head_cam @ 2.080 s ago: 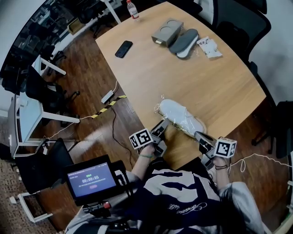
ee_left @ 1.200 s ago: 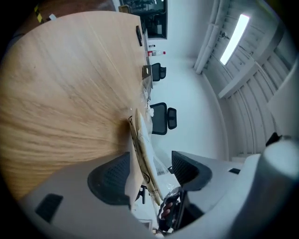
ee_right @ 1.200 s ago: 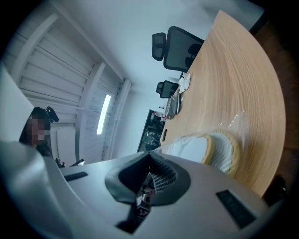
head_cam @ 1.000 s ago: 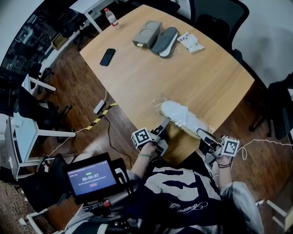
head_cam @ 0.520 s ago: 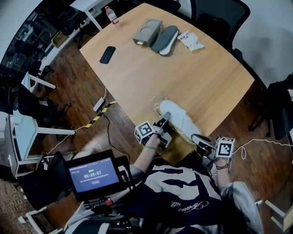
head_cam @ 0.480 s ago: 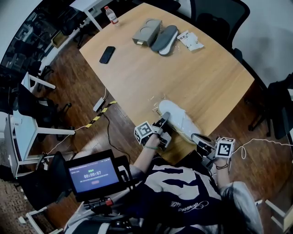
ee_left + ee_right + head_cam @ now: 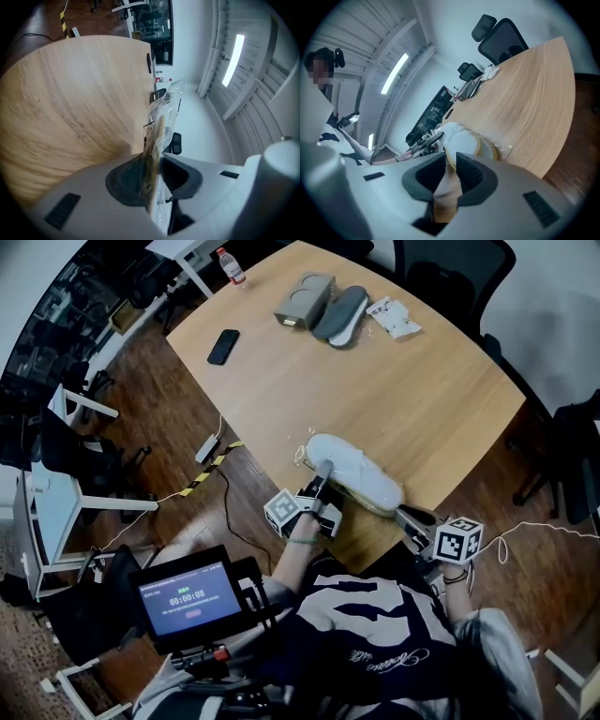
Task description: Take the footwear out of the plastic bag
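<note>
My left tongs (image 7: 151,165) are closing, and they pinch a thin fold of the clear plastic bag (image 7: 171,95) with the yellowish sole edge of the white shoe (image 7: 158,133) inside it. In the head view these left tongs (image 7: 322,471) sit at the end of the shoe (image 7: 354,472) that points to the lower left of the frame. My right tongs (image 7: 449,161) are opening: a gap shows between the ribbed pads, and the rounded end of the shoe (image 7: 461,138) stands just at their tips, with crinkled plastic around it. Seen from above, the right tongs (image 7: 406,515) reach in from the lower right, at the shoe's other end. The shoe lies in its bag (image 7: 304,452) near the lower edge of the wooden table (image 7: 441,399), just in front of me. Well apart, at the upper left of the table, are a black phone (image 7: 223,346), a water bottle (image 7: 230,265), a grey box (image 7: 305,299), a grey insole (image 7: 341,315) leaning on the box, and a small white packet (image 7: 394,318).
</note>
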`<move>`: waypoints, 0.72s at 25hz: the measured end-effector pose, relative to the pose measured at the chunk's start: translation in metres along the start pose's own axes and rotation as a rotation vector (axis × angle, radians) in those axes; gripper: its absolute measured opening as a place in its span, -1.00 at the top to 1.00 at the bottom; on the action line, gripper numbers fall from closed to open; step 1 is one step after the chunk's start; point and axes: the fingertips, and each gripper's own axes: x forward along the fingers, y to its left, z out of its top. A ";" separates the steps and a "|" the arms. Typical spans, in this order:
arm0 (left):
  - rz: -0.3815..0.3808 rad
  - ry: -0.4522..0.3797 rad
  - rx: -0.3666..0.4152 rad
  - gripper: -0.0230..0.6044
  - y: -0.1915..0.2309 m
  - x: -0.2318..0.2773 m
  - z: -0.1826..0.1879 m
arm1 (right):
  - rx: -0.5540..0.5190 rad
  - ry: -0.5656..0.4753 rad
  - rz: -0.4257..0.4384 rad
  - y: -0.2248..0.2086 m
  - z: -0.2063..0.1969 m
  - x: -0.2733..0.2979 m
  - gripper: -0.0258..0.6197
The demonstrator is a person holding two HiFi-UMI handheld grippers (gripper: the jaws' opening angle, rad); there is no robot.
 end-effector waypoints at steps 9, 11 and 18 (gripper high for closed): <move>-0.155 -0.122 -0.147 0.65 -0.026 -0.027 0.024 | 0.158 -0.076 -0.013 -0.010 0.010 0.001 0.39; -0.183 -0.133 -0.161 0.65 -0.032 -0.035 0.027 | 0.214 -0.098 0.061 0.005 0.015 0.004 0.26; -0.208 -0.196 -0.175 0.65 -0.033 -0.043 0.043 | 0.113 -0.105 0.056 0.007 0.034 0.004 0.26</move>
